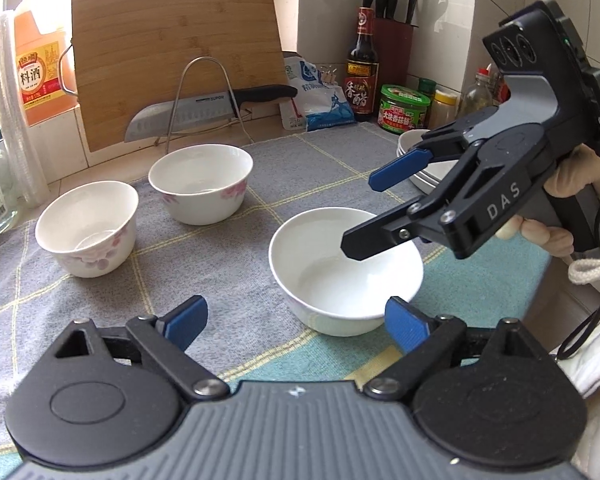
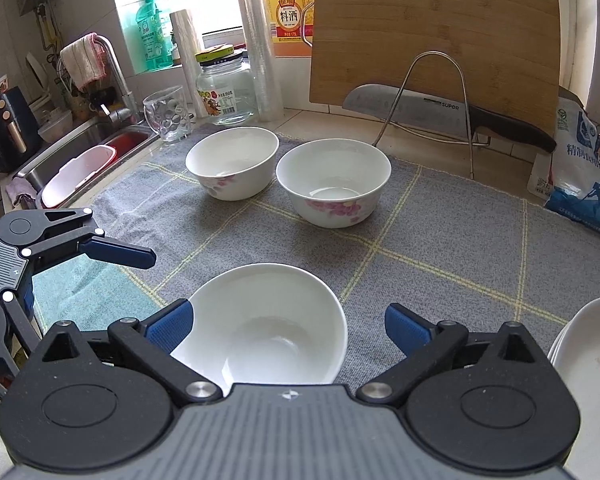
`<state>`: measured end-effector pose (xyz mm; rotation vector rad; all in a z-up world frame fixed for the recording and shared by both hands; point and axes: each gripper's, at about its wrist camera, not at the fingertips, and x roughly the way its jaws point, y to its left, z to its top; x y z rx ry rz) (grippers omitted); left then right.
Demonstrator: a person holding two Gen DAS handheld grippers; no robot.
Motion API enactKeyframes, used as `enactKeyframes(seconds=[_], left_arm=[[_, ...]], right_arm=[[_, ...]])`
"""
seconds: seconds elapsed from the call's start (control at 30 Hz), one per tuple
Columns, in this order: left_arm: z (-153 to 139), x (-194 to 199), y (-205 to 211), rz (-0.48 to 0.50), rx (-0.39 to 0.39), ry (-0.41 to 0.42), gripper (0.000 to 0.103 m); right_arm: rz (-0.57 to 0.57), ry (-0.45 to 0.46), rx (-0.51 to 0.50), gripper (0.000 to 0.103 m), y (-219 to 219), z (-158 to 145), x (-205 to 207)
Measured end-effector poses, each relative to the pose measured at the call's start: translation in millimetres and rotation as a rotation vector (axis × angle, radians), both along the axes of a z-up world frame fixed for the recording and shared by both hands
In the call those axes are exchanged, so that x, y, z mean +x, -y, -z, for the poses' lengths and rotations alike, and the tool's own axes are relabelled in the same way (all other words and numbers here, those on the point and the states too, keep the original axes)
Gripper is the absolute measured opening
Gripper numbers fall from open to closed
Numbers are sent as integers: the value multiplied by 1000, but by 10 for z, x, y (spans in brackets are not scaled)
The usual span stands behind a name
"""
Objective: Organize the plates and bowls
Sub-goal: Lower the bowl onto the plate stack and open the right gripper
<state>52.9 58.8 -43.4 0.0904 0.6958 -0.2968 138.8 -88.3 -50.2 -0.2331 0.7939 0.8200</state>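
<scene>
A plain white bowl [image 1: 340, 276] [image 2: 268, 328] sits on the grey checked cloth [image 1: 204, 264] [image 2: 440, 232]. Two white bowls with pink flowers stand further back, one to the left [image 1: 88, 232] [image 2: 232, 162] and one beside it [image 1: 202, 184] [image 2: 334, 182]. A stack of white plates [image 1: 420, 160] [image 2: 588, 368] lies at the right. My left gripper [image 1: 296, 320] is open and empty just in front of the plain bowl; it also shows in the right wrist view [image 2: 140, 256]. My right gripper [image 2: 288, 328] [image 1: 360, 212] is open, hovering over the plain bowl.
A bamboo cutting board [image 1: 176, 52] and a knife [image 1: 204, 112] rest on a wire rack at the back. Bottles, jars and a knife block [image 1: 392, 20] fill the back right corner. A glass jar [image 2: 226, 92], a mug [image 2: 168, 114] and the sink [image 2: 80, 160] are at the left.
</scene>
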Motion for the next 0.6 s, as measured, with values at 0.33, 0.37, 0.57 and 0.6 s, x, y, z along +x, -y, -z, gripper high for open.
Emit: enactKeyframes(seconds=[0.33, 0.37, 0.57, 0.6], left_arm=[[2, 369, -275, -224, 46, 20, 95], [12, 404, -280, -230, 44, 20, 95], [39, 612, -261, -242, 23, 36, 95], [40, 650, -254, -243, 19, 39, 95]], right_arm=[[37, 100, -72, 103, -77, -132, 133], [40, 111, -81, 103, -86, -145, 147], [97, 186, -133, 103, -158, -235, 270], [114, 204, -140, 103, -177, -247, 305]])
